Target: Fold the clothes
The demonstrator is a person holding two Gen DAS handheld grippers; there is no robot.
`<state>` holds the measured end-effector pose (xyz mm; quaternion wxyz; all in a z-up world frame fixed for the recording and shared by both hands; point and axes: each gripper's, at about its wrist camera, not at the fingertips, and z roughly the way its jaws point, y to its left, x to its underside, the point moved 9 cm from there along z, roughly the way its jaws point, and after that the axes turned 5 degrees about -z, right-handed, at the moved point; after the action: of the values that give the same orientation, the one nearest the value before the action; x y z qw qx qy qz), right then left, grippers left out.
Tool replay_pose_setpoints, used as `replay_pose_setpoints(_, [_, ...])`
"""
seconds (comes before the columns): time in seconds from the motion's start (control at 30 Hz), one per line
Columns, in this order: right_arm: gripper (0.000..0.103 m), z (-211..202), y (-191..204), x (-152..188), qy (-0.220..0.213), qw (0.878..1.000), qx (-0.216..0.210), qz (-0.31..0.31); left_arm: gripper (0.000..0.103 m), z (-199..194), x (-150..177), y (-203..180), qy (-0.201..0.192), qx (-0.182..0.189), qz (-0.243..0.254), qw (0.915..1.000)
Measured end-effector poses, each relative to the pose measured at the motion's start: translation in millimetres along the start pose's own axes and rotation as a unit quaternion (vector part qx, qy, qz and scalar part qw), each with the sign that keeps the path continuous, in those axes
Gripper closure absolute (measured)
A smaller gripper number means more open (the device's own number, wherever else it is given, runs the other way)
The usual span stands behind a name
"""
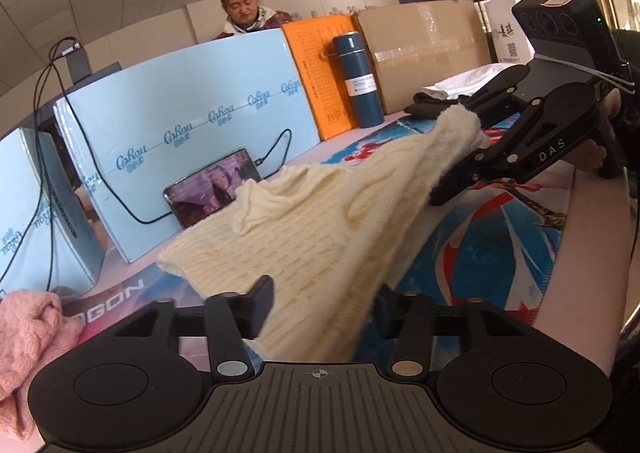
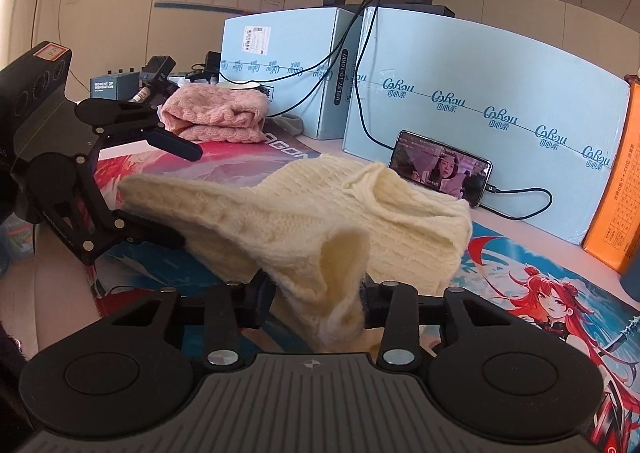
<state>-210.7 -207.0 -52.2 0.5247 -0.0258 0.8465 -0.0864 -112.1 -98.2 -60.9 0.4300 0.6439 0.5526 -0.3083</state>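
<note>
1. The cream cable-knit sweater (image 1: 304, 221) is hanging in the air above the printed anime desk mat (image 2: 552, 293), stretched between your two grippers, with its lower bulk sagging toward the mat.
2. You are holding your left gripper (image 1: 320, 313) closed on one edge of the knit; the wool is bunching between its black fingers (image 1: 260, 305) and hiding the right one almost wholly.
3. From the other camera, that same left gripper (image 2: 176, 197) is showing one finger lying under the cloth and one standing free above it, so how tightly it is pinching is hard to tell from there.
4. You are keeping your right gripper (image 2: 316, 305) clamped on a folded corner of the sweater, its jaws drawn in close against the wool.
5. In the left view, the right gripper (image 1: 460, 157) is reaching in from the side, and the knit is draping over its tips.
6. A folded pink knitted garment (image 2: 216, 113) is lying at the far edge of the mat, well apart from the cream one.
7. A black phone (image 2: 440, 167) with a lit screen is leaning against the pale blue cardboard boxes (image 2: 500, 93) behind the sweater.
</note>
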Motion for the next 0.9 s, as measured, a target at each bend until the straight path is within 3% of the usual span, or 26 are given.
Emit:
replay_pose_setpoints(0.17, [0.08,-16.3,4.5,2.7,-0.008,1.0,-0.001,0.02,0.085,-15.5,0.5,-20.2,-0.004,0.055,0.008,0.9984])
replay_pose_setpoints(0.27, [0.082,-34.1,12.7,3.9,-0.009,0.999,-0.023,0.034,0.085,-40.8,-4.4,-32.5,-0.019,0.116,0.001,0.9931])
replay_pose_setpoints(0.3, [0.082,-43.9,16.8,1.7,-0.016,0.998,-0.04,0.04,0.085,-52.7,-8.2,-34.8,-0.033,0.141,-0.004,0.9894])
replay_pose_setpoints(0.4, [0.083,-72.0,23.1,-11.1,-0.058,0.993,-0.084,0.052,0.085,-73.5,-27.4,-27.3,-0.09,0.164,-0.026,0.9819])
replay_pose_setpoints(0.5, [0.083,-77.1,9.3,-23.6,-0.093,0.99,-0.083,0.073,0.085,-61.4,-42.9,-6.3,-0.133,0.128,-0.061,0.9808])
replay_pose_setpoints(0.6, [0.083,-64.1,-13.2,-33.4,-0.114,0.986,-0.066,0.104,0.085,-33.0,-48.6,13.8,-0.146,0.088,-0.117,0.9784])
replay_pose_setpoints(0.77, [0.083,-26.6,-56.4,-51.1,-0.127,0.977,-0.033,0.168,0.084,6.5,-66.5,57.0,-0.135,0.043,-0.209,0.9677])
replay_pose_setpoints(0.9, [0.083,2.1,-82.0,-70.3,-0.126,0.97,-0.01,0.208,0.084,38.0,-73.3,91.3,-0.097,0.008,-0.275,0.9566])
